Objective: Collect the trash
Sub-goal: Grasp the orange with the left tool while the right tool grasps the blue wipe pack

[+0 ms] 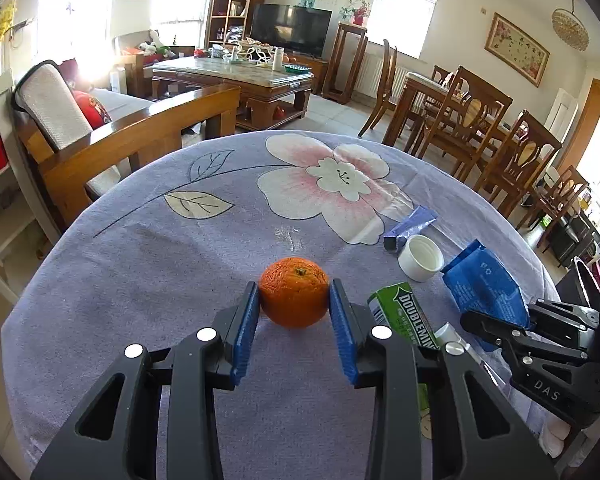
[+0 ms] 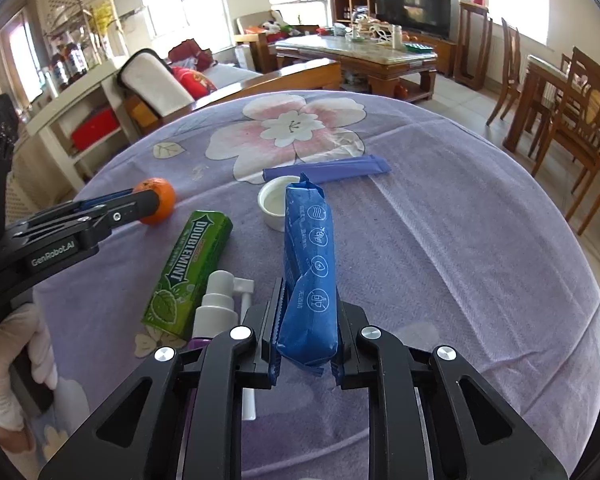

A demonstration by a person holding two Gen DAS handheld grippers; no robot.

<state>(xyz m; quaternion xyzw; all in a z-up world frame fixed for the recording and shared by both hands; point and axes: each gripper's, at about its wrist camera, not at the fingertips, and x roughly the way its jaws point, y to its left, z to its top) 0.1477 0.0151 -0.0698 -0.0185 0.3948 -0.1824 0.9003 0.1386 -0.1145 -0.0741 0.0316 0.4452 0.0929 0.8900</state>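
your left gripper point(image 1: 294, 310) is bracketing the orange point(image 1: 294, 297) on the lilac-clothed surface point(image 1: 140, 280), pads touching its sides, so it is probably steadying rather than discarding it. your right gripper point(image 2: 306, 344) is clenching the blue wrapper point(image 2: 310, 276) upright, clear of the green gum pack point(image 2: 188, 272), white cap point(image 2: 274, 202) and spray bottle point(image 2: 216, 304), seemingly ready for carrying away.
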